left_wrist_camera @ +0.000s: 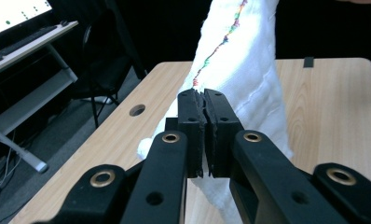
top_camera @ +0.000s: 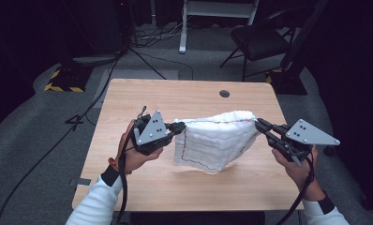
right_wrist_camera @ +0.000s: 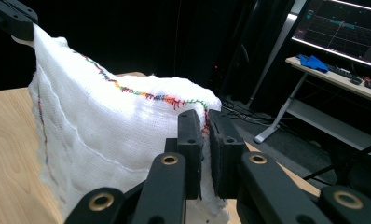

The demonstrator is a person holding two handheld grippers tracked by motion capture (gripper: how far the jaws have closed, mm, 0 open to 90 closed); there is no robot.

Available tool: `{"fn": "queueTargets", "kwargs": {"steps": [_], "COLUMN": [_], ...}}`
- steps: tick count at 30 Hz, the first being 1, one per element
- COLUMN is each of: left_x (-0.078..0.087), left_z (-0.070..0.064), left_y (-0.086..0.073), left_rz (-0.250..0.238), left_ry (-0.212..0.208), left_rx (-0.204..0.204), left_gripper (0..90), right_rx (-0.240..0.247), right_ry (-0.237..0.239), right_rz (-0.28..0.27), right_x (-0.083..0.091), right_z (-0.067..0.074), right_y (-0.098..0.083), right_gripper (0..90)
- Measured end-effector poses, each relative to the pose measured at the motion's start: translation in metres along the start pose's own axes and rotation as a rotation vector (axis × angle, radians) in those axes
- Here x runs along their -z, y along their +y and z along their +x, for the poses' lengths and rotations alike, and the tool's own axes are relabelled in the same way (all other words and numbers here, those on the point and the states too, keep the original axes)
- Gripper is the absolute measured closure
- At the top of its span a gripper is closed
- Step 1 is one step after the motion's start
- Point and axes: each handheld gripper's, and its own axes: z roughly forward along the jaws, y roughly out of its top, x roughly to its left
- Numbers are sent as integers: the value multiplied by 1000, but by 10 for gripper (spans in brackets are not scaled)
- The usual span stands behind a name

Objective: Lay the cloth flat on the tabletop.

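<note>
Cloth point(top_camera: 217, 140) hangs in the air over the middle of the table point(top_camera: 128, 93), stretched between the two grippers along its top edge, where a line of coloured stitching runs. The left gripper point(top_camera: 180, 125) has its jaws pressed together on one top corner; in the left gripper view the pads meet with only a thin fold of white fabric between them, and the cloth point(left_wrist_camera: 239, 70) rises away from them towards the far hand. The right gripper point(top_camera: 258, 123) is clamped the same way on the opposite corner, seen close in the right gripper view with the cloth point(right_wrist_camera: 113, 135) sagging away below the stitched hem.

As for progress, I judge the pick-up done: both corners are gripped and the cloth is off the wood, or very nearly so. Its lowest fold seems to hang just clear of the table, though the high view is too soft to be sure it is not brushing the surface. The cloth looks doubled over, with layers showing at the hanging side. What is left appears to be the rest of a fold or a spread: bringing the held edge over and laying it flat, then letting go.

No box, bin or tray stands on the table, so nothing is contained anywhere; the table carries just a small round hole point(top_camera: 224, 93) near its far edge.
</note>
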Motion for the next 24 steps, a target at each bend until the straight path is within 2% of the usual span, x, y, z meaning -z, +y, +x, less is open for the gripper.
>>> {"fn": "queueTargets", "kwargs": {"steps": [4, 7, 10, 11, 13, 15, 17, 21, 24], "left_x": [-18, -37, -57, -64, -77, -89, -101, -123, -139], "left_z": [11, 21, 32, 35, 43, 50, 57, 71, 77], "left_y": [-10, -20, -29, -32, -37, -43, -50, -67, -77], "left_rz": [25, 64, 102, 117, 139, 170, 193, 241, 276], "left_ry": [13, 14, 33, 45, 63, 84, 93, 105, 121], "left_rx": [37, 65, 83, 77, 96, 89, 107, 148, 162], "left_gripper": [861, 861, 861, 861, 861, 861, 862, 861, 861], "right_rx": [-12, -13, -37, -37, -47, -45, -38, -58, -54], "right_ry": [-14, -33, -45, -53, -58, -67, -78, -88, -106], "right_rz": [25, 59, 88, 102, 128, 161, 187, 248, 291], "right_x": [-14, -30, -48, -55, -69, -85, -101, -131, -153], "right_z": [-7, -14, -24, -26, -31, -37, -42, -52, -57], "right_y": [-5, -12, -21, -24, -29, -33, -39, -51, -59], "right_gripper": [844, 844, 844, 844, 843, 844, 844, 843, 842]}}
